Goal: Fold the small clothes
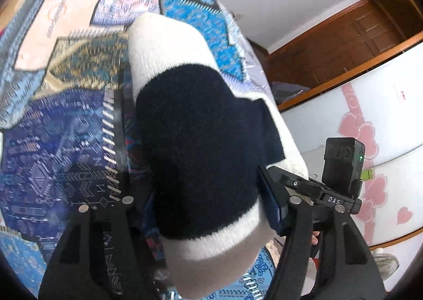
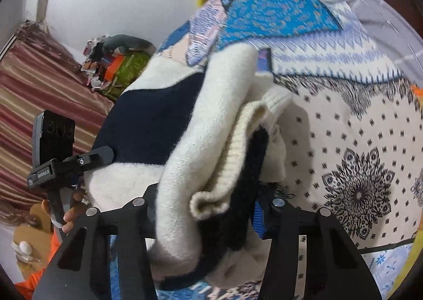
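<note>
the fluffy white and dark blue sweater (image 1: 195, 125) lies bunched over the patterned bedspread (image 1: 66, 125). the left gripper (image 1: 206, 210) pinches one end and the right gripper (image 2: 208, 210) squeezes the other, i think. it looks soft, light and floppy, so grab edges.

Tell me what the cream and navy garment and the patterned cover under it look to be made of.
Cream and navy fuzzy garment: looks like a soft knit, wool or fleece; the surface is hairy and matte, and a ribbed cuff shows in the right wrist view. Blue patterned patchwork-print cover: seems thin woven or printed cotton, flat and matte, with no pile visible. The fibre of either cannot be confirmed.
</note>
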The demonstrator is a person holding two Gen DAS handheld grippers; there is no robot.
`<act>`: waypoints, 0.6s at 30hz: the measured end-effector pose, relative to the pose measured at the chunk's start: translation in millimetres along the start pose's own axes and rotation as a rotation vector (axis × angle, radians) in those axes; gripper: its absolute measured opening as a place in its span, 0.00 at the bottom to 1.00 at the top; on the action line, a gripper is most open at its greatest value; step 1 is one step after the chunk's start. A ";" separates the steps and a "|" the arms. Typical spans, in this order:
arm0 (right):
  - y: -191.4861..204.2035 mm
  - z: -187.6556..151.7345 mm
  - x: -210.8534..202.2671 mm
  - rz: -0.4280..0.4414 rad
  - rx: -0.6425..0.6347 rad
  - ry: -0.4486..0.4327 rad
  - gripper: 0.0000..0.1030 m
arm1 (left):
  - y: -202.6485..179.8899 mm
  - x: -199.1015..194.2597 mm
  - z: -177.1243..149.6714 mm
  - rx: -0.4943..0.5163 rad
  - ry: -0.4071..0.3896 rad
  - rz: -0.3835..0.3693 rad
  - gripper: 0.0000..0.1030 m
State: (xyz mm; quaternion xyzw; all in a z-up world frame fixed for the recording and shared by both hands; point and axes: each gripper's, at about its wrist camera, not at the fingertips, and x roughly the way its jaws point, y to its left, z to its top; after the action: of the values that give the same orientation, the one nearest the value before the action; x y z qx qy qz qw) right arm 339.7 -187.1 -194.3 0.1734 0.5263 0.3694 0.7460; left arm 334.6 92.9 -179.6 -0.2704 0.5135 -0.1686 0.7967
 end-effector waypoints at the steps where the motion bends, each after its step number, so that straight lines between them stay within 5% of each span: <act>1: 7.2 2.5 -1.1 0.001 -0.016 -0.007 0.44 | -3.1 -4.9 1.6 0.007 -0.012 0.000 0.63; 10: 68.0 2.2 2.5 0.031 -0.109 -0.023 0.43 | 9.2 -75.9 -12.1 0.012 -0.095 0.012 0.63; 18: 84.7 -21.4 54.6 0.006 -0.124 0.092 0.44 | 67.7 -83.1 -46.5 -0.085 -0.044 0.058 0.64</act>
State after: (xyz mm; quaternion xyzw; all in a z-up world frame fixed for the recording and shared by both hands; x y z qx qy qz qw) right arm 298.4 -93.3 -183.6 0.1112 0.5356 0.4112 0.7292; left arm 257.1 180.3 -175.3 -0.2926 0.5103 -0.1177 0.8001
